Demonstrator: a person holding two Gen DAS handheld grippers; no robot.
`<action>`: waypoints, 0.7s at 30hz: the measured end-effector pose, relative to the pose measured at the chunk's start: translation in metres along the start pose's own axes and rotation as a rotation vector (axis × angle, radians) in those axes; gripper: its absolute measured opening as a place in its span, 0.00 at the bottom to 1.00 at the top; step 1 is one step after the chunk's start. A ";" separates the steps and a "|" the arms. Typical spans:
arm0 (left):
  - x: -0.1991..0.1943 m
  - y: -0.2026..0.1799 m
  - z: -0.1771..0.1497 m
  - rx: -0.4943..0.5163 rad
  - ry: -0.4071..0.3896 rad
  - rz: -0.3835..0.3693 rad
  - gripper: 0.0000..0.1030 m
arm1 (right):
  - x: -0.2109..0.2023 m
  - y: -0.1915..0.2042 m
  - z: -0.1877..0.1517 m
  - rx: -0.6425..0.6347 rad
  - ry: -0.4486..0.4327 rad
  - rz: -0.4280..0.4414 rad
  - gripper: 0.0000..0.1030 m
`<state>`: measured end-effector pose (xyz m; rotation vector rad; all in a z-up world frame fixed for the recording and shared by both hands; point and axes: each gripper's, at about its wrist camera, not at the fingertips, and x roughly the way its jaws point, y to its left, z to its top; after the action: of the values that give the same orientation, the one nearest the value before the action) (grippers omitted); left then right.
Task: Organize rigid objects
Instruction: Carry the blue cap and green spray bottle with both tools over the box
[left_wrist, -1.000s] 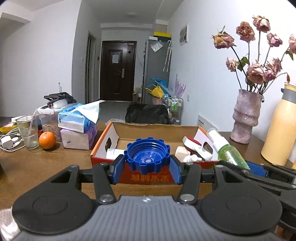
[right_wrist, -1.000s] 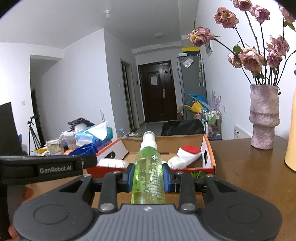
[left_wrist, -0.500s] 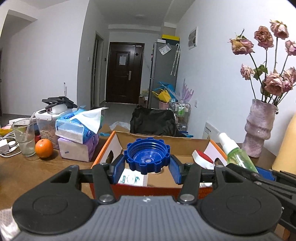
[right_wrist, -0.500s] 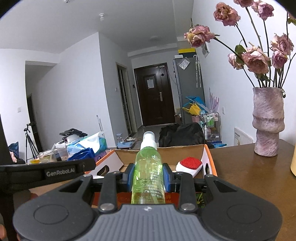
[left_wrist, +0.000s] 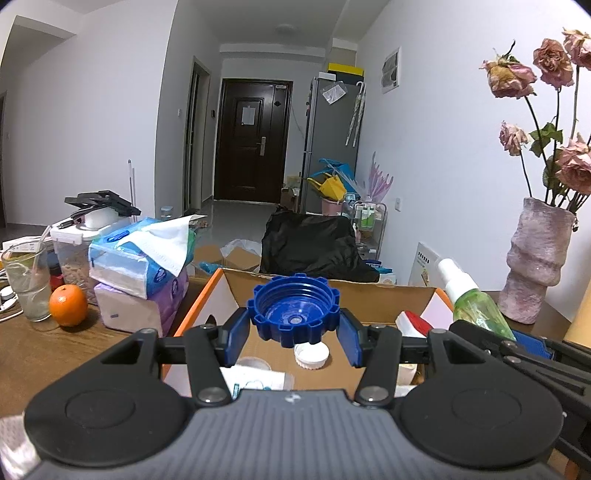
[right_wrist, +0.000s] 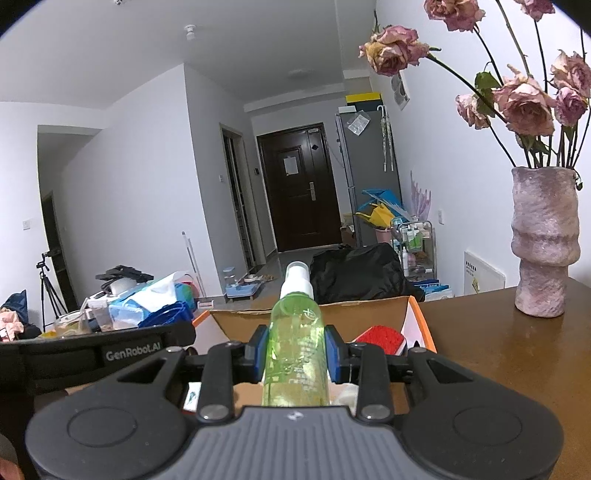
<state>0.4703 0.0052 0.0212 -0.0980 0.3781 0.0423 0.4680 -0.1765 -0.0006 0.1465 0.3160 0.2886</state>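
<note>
The large blue ribbed plastic screw cap (left_wrist: 294, 314) was clamped between the blue pads of the left gripper (left_wrist: 294, 334), its hollow side facing the camera, held above the open interior of the orange-edged cardboard box (left_wrist: 388, 295). The jaws stood fairly narrow, both pads pressing on the cap's notched rim.

The translucent green plastic spray bottle with a white nozzle (right_wrist: 295, 343) was held by the right gripper (right_wrist: 295, 356), jaws drawn tight on the bottle's body, nozzle pointing away from the camera and over the box's near edge. In the left wrist view the same bottle (left_wrist: 476, 302) appeared at the right, above the box's right side.

Inside the box, on its floor: a small white round cap (left_wrist: 311, 355) lying open side up, directly below the blue cap in the picture; a white packet with blue-green print (left_wrist: 255, 380) at the near left; a red-and-white object (right_wrist: 380, 338) against the right wall, kind not clear.

The box rested on a brown wooden table (right_wrist: 498, 354). Left of the box: a stack of tissue packs (left_wrist: 144, 273), an orange (left_wrist: 68, 305) beside a clear drinking glass (left_wrist: 26, 284). Right of it, well apart: a mottled pink ceramic vase (right_wrist: 543, 243) holding dried pink roses (right_wrist: 524, 107).
</note>
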 end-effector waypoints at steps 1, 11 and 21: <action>0.004 0.000 0.001 0.002 0.001 0.001 0.51 | 0.005 0.000 0.001 0.000 0.001 -0.001 0.29; 0.038 0.004 0.006 0.023 0.016 0.026 0.52 | 0.044 -0.003 0.006 -0.004 0.021 -0.004 0.29; 0.063 0.007 0.010 0.036 0.026 0.041 0.52 | 0.070 -0.003 0.008 -0.032 0.038 -0.006 0.29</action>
<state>0.5321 0.0151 0.0061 -0.0551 0.4067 0.0749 0.5349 -0.1592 -0.0136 0.1083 0.3497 0.2904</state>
